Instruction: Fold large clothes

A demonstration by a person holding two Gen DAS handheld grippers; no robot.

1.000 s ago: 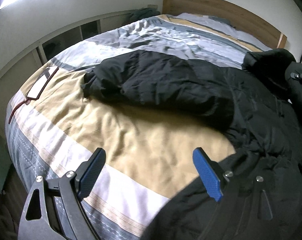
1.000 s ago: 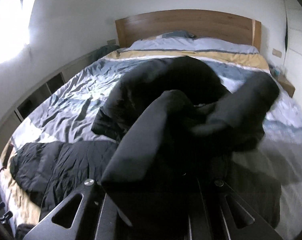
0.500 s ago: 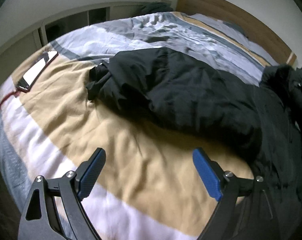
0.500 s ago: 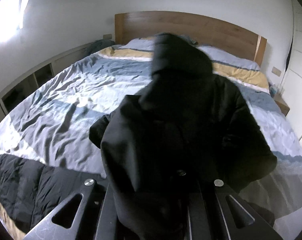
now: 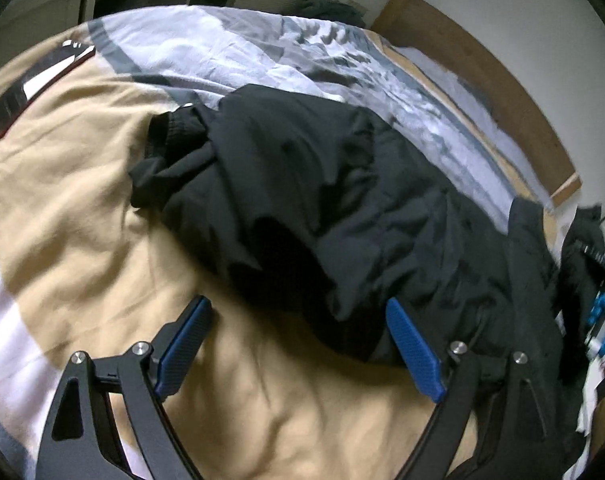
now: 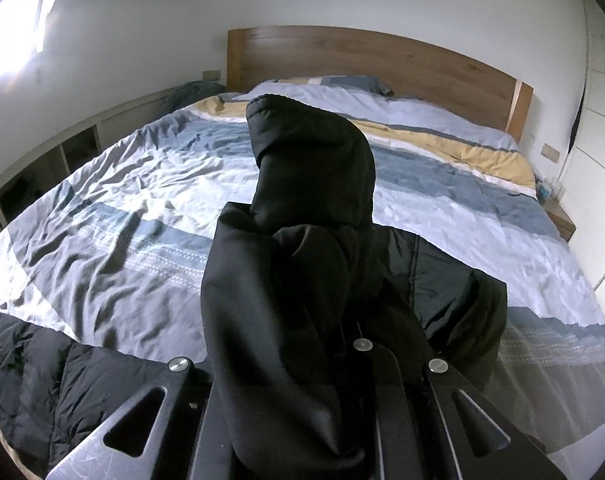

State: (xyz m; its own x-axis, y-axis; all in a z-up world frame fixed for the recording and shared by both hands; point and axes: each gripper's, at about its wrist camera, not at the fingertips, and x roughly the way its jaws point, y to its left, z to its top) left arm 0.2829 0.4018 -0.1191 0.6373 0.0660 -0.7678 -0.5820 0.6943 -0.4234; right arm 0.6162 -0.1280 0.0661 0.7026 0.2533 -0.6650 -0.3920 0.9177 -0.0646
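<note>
A large black padded jacket (image 5: 342, 200) lies crumpled across the striped duvet (image 5: 102, 240), with one sleeve cuff (image 5: 170, 140) pointing left. My left gripper (image 5: 300, 342) hovers open just in front of the jacket's near edge. Its blue pads (image 5: 412, 348) have only duvet between them. In the right wrist view, my right gripper (image 6: 342, 344) is shut on a bunch of the same jacket (image 6: 302, 300). A hood-like part (image 6: 314, 156) stands up in front of the camera. The fabric hides the right fingertips. More of the jacket (image 6: 42, 368) lies at lower left.
The bed has a wooden headboard (image 6: 382, 60) at the far end. Open shelves (image 6: 42, 168) run along the left wall, and a nightstand (image 6: 558, 216) stands on the right. A flat dark object with a red edge (image 5: 34, 84) lies on the duvet's beige stripe.
My left gripper has moved in lower and closer to the jacket's near edge, rolling as it went. The bunch in my right gripper has stopped swinging and moved right; the grip stays shut.
</note>
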